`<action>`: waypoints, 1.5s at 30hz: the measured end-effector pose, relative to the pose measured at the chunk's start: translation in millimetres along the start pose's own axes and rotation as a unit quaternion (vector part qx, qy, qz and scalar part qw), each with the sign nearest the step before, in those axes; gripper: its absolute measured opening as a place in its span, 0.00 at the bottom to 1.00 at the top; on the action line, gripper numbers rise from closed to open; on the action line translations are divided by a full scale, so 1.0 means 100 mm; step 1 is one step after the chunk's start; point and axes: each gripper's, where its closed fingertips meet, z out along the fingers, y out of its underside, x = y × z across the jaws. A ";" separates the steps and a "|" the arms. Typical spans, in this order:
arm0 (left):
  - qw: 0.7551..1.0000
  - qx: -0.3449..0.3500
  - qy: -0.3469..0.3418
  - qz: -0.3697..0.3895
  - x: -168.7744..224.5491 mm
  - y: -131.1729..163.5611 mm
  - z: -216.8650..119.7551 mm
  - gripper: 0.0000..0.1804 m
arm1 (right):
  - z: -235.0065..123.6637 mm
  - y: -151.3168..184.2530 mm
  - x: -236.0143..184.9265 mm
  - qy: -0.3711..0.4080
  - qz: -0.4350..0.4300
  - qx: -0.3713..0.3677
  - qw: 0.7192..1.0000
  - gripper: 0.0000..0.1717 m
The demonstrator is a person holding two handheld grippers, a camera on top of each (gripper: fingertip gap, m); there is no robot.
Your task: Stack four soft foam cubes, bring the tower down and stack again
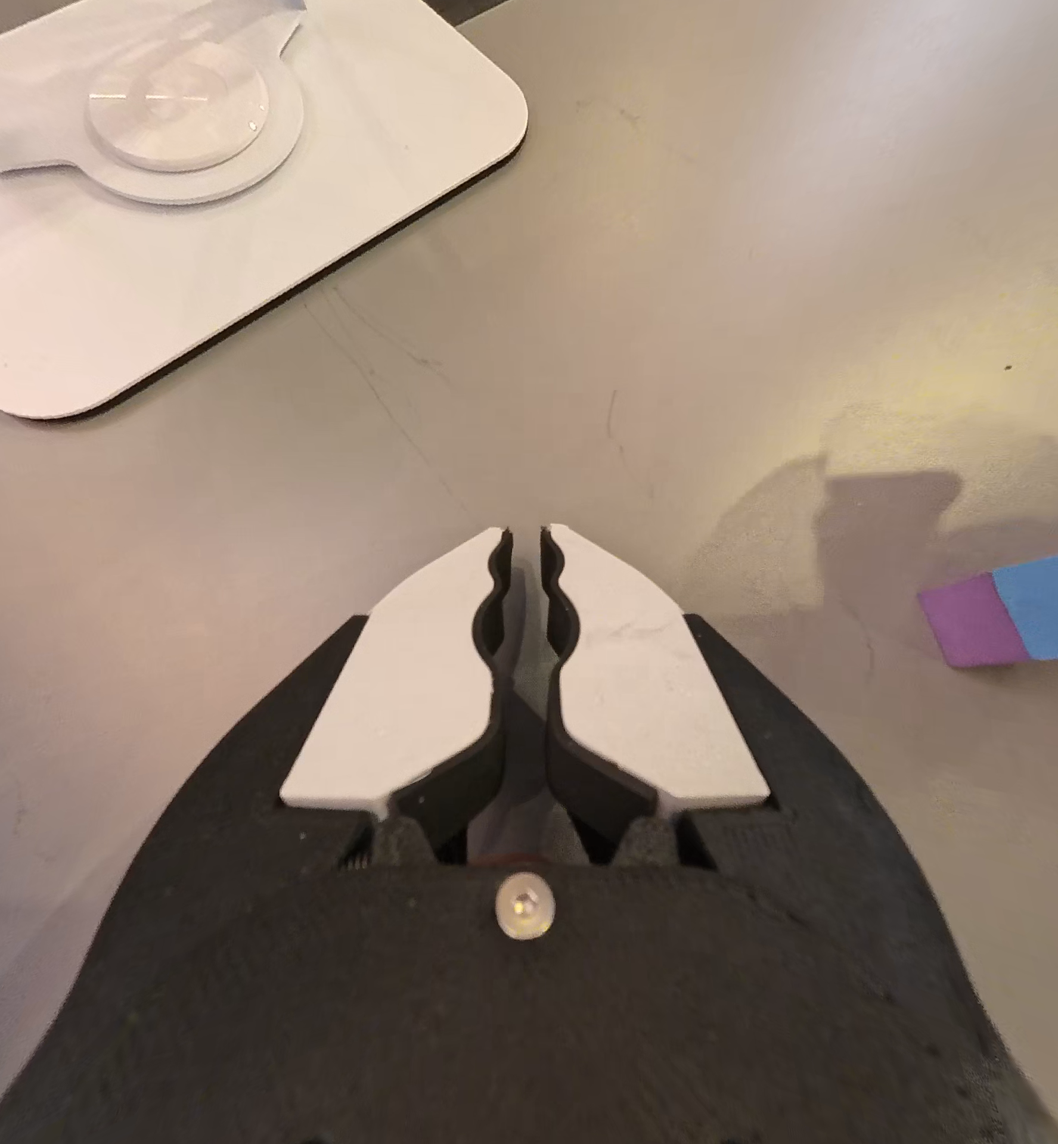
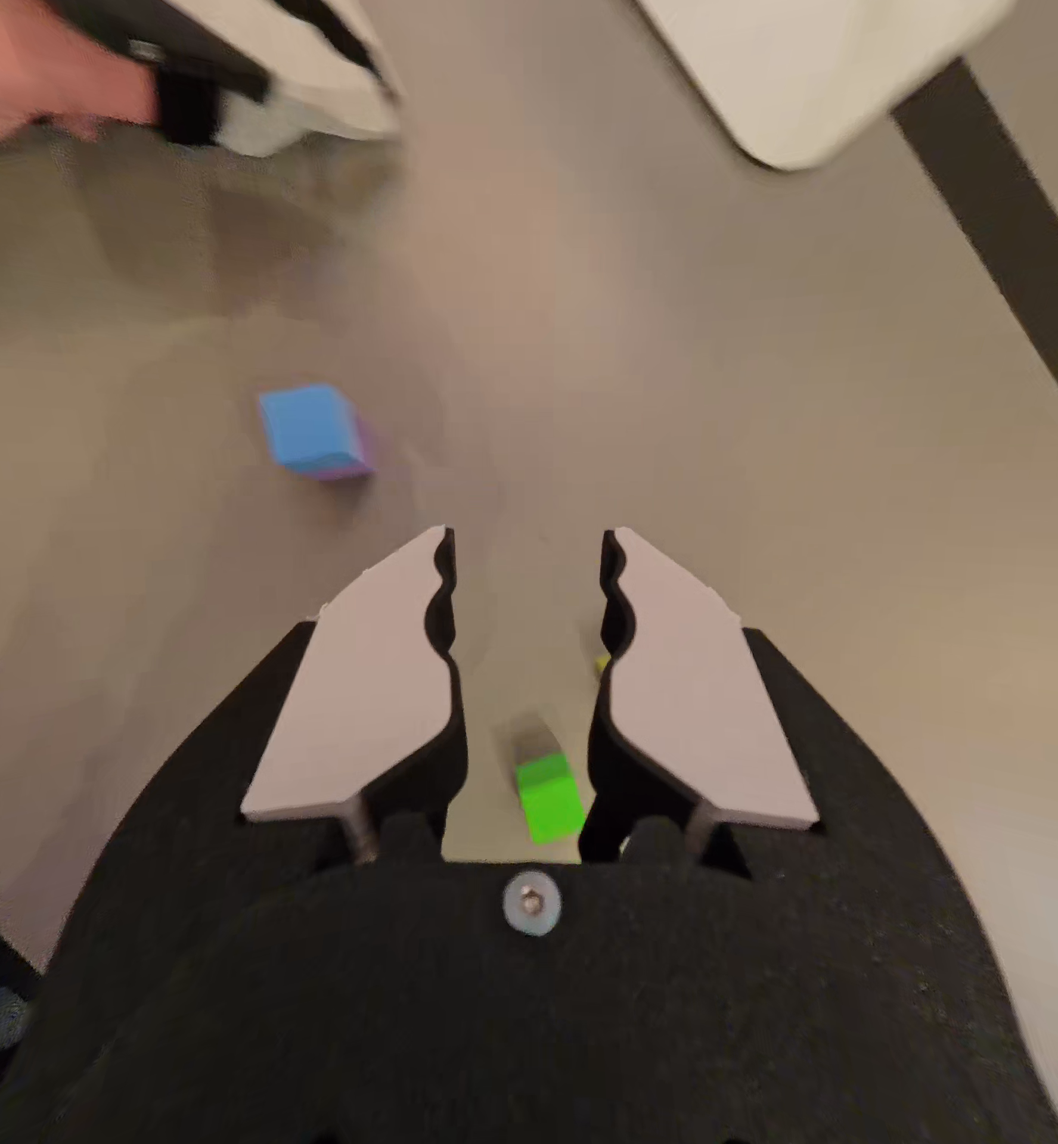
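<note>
right claw (image 2: 527, 538) wide open over the bench (image 2: 699, 371), nothing gripped, green cube (image 2: 548, 798) down between its fingers, blue cube (image 2: 309, 424) ahead-left, left claw (image 1: 525, 533) nearly closed, empty

Grey-beige bench (image 1: 638, 260), matte, faint scratches, warm light, soft shadows. White rounded-corner board (image 1: 390, 124) at far left carrying round clear disc (image 1: 173, 117). Dark strip (image 2: 1009, 247) along bench edge.

Blue cube (image 2: 306, 424), green cube (image 2: 548, 801)
</note>
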 end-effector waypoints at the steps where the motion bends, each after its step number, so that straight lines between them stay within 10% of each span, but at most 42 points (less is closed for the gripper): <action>1: 1.000 0.000 0.000 0.000 0.00 0.00 0.00 0.05 | -0.05 0.11 0.15 0.016 0.020 -0.003 1.000 0.26; 20: 1.000 -0.004 -0.002 0.005 0.01 0.01 0.01 0.05 | 0.28 1.00 0.55 -0.004 -0.072 -0.116 0.991 0.15; 34: 1.000 -0.003 0.000 0.004 0.01 0.01 0.01 0.05 | -0.16 -0.27 -0.46 -0.035 -0.013 -0.005 0.999 0.15; 45: 1.000 0.001 0.006 -0.001 0.01 0.00 0.00 0.05 | 0.19 -0.30 -0.74 -0.017 -0.006 -0.044 0.999 0.15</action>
